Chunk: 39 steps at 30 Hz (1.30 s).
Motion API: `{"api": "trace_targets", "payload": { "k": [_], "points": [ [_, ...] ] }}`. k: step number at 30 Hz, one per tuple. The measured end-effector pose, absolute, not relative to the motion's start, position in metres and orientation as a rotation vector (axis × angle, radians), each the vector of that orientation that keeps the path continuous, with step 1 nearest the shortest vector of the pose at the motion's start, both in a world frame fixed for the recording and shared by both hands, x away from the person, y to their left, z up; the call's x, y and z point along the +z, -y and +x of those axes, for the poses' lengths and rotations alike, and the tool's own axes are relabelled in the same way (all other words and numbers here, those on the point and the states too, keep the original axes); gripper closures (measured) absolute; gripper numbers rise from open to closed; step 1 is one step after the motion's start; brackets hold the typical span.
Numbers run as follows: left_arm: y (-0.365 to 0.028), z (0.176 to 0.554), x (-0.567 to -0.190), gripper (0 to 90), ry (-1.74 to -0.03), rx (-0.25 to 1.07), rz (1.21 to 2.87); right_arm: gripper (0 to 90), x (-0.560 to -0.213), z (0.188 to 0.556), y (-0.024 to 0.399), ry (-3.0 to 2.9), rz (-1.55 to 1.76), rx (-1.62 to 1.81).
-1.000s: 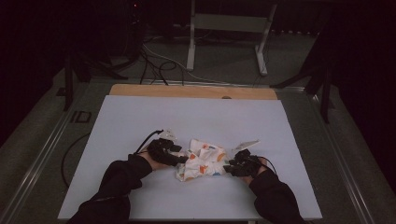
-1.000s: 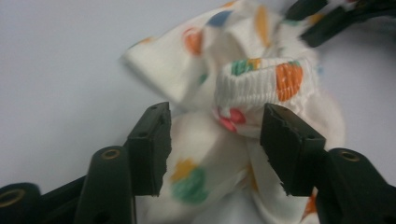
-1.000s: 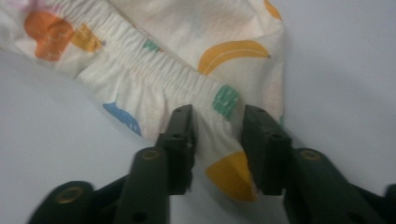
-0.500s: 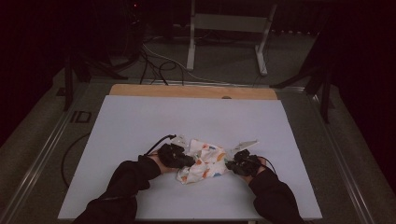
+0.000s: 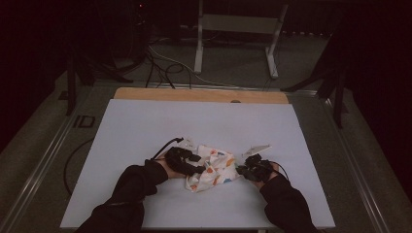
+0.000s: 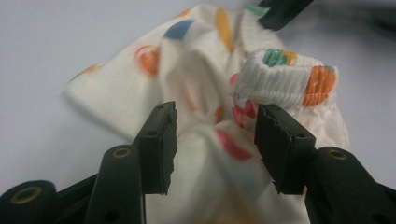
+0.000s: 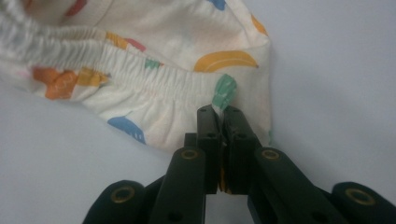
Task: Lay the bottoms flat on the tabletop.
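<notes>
A small patterned garment (image 5: 211, 170) lay crumpled on the white counter (image 5: 145, 126), near its front edge and between the person's two hands. It was soft, light cotton with a ribbed elastic waistband (image 6: 285, 79), the sort of cloth that bunches and drags rather than slides, so it would likely follow any pull and sag wherever it was not held.

The right tongs (image 7: 223, 122), at the garment's right side, were closed tight on a small pinch of the gathered waistband hem, with a green-printed fold poking up above the pads. The left tongs (image 6: 215, 140), at the garment's left side, had just been opening and stood about half apart; loose cloth bulged up between the jaws, but the pads did not press on it.

The firmest hold would probably be the elastic band itself, thicker and less slippery than the thin body cloth. A grip on a single layer of the body might simply pull a wrinkle out.
</notes>
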<state>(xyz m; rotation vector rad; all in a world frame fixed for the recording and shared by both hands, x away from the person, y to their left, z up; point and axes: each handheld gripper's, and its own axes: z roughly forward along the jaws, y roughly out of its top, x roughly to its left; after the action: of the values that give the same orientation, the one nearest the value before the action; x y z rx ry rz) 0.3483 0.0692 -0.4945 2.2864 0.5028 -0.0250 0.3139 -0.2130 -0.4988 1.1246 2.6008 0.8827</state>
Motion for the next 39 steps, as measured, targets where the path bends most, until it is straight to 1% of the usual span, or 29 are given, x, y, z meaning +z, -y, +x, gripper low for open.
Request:
{"api": "trace_targets", "payload": {
  "k": [1, 3, 9, 12, 13, 15, 16, 18, 20, 24, 25, 29, 32, 36, 38, 39],
  "points": [
    [-0.062, 0.346, -0.494, 49.9, -0.46, -0.058, 2.295, 87.0, -0.498, 0.314, 0.213, -2.6, 1.129, 0.885],
    [-0.054, 0.343, -0.496, 48.9, -0.424, -0.081, 2.31, 87.0, -0.498, 0.314, 0.213, -2.6, 1.13, 0.887],
    [-0.031, 0.334, -0.502, 49.0, -0.302, -0.12, 2.372, 87.1, -0.499, 0.314, 0.214, -2.597, 1.139, 0.883],
    [-0.018, 0.328, -0.51, 49.1, -0.242, -0.108, 2.442, 87.1, -0.499, 0.315, 0.214, -2.593, 1.139, 0.888],
    [-0.016, 0.325, -0.511, 49.2, -0.226, -0.073, 2.445, 87.1, -0.499, 0.315, 0.214, -2.596, 1.142, 0.887],
    [-0.016, 0.325, -0.511, 49.4, -0.228, -0.092, 2.437, 87.1, -0.499, 0.315, 0.215, -2.595, 1.142, 0.887],
    [-0.016, 0.324, -0.511, 51.3, -0.223, -0.074, 2.441, 87.1, -0.499, 0.315, 0.215, -2.599, 1.141, 0.887],
    [-0.018, 0.323, -0.508, 51.6, -0.203, -0.087, 2.43, 87.1, -0.5, 0.315, 0.215, -2.601, 1.144, 0.883],
    [-0.02, 0.321, -0.503, 51.5, -0.202, -0.066, 2.419, 87.1, -0.499, 0.315, 0.215, -2.599, 1.143, 0.883],
    [-0.029, 0.316, -0.486, 48.2, -0.212, -0.054, 2.358, 87.1, -0.499, 0.315, 0.215, -2.598, 1.137, 0.883],
    [-0.031, 0.313, -0.481, 46.4, -0.195, -0.065, 2.342, 87.1, -0.499, 0.315, 0.215, -2.598, 1.138, 0.883],
    [-0.03, 0.295, -0.469, 44.8, -0.06, -0.124, 2.336, 87.1, -0.499, 0.315, 0.215, -2.598, 1.148, 0.879],
    [-0.019, 0.28, -0.471, 43.9, 0.023, -0.153, 2.355, 87.1, -0.499, 0.315, 0.214, -2.601, 1.152, 0.88],
    [-0.003, 0.275, -0.482, 43.9, 0.048, -0.142, 2.389, 87.1, -0.499, 0.315, 0.215, -2.602, 1.159, 0.883],
    [0.004, 0.276, -0.489, 45.4, 0.052, -0.129, 2.409, 87.1, -0.499, 0.315, 0.215, -2.603, 1.158, 0.88],
    [0.006, 0.277, -0.492, 48.3, 0.047, -0.122, 2.426, 87.1, -0.499, 0.315, 0.215, -2.603, 1.155, 0.881]
  ]
}}
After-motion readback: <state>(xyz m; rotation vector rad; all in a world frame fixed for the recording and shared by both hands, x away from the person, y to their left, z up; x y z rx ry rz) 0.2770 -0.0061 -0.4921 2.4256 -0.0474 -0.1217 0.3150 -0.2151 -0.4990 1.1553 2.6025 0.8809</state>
